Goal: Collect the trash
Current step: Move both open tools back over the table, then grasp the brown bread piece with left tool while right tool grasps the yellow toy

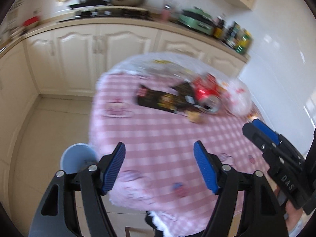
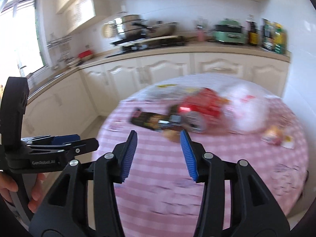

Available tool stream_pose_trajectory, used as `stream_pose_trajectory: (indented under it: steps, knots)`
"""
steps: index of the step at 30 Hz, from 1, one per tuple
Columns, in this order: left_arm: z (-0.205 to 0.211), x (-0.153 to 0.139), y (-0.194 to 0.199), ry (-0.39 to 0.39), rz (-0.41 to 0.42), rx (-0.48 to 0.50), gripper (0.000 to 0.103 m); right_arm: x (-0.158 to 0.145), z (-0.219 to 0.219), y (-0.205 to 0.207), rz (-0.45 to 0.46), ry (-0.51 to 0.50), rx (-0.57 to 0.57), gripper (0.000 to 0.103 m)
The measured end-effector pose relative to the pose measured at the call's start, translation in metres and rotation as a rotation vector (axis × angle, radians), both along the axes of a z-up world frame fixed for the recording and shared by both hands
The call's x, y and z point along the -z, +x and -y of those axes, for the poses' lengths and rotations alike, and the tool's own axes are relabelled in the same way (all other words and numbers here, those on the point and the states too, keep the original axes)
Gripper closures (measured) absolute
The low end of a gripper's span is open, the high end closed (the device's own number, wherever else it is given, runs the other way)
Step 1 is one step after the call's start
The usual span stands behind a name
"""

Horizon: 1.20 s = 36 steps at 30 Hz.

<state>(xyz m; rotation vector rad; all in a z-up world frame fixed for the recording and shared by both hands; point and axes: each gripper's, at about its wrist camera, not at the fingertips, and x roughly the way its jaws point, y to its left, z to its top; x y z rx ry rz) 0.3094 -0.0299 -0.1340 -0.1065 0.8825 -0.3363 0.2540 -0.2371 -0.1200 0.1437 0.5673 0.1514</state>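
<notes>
Both sets of jaws stand apart with nothing between them: the left gripper (image 1: 159, 166) and the right gripper (image 2: 158, 156) hang over the near part of the pink checked tabletop (image 2: 227, 158). Farther out, blurred, lie the trash: a dark wrapper (image 1: 158, 98), a red can (image 1: 207, 95) just right of it, and a clear bag (image 1: 240, 98) beyond.

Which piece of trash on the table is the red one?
The crushed can, lying on its side mid-table. The wrapper beside it is black, and the bag on its other side is whitish.
</notes>
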Motion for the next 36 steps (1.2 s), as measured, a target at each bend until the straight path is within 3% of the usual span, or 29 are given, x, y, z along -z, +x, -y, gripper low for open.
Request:
stream_pose_trajectory:
  steps: [7,17,18,22,30,33,36]
  knots:
    - [0.076,0.019,0.031,0.057,-0.018,0.110,0.033,0.022,0.083,0.001,-0.051,0.028,0.153,0.055]
    - [0.109,0.043,0.079,0.108,-0.059,0.094,0.034,0.040,0.132,0.013,-0.082,0.037,0.245,0.052]
    - [0.109,0.044,0.080,0.112,-0.058,0.088,0.037,0.042,0.135,0.015,-0.089,0.034,0.252,0.052]
    - [0.113,0.052,0.088,0.125,-0.082,0.100,0.079,0.049,0.142,0.027,-0.123,0.029,0.268,0.045]
    - [0.112,0.051,0.085,0.106,-0.058,0.111,0.081,0.052,0.145,0.059,-0.164,-0.034,0.306,0.043]
    - [0.110,0.048,0.081,0.096,-0.051,0.120,0.081,0.055,0.147,0.071,-0.219,-0.068,0.323,0.043]
    - [0.107,0.045,0.077,0.077,-0.050,0.129,0.081,0.060,0.153,0.075,-0.247,-0.043,0.313,0.047]
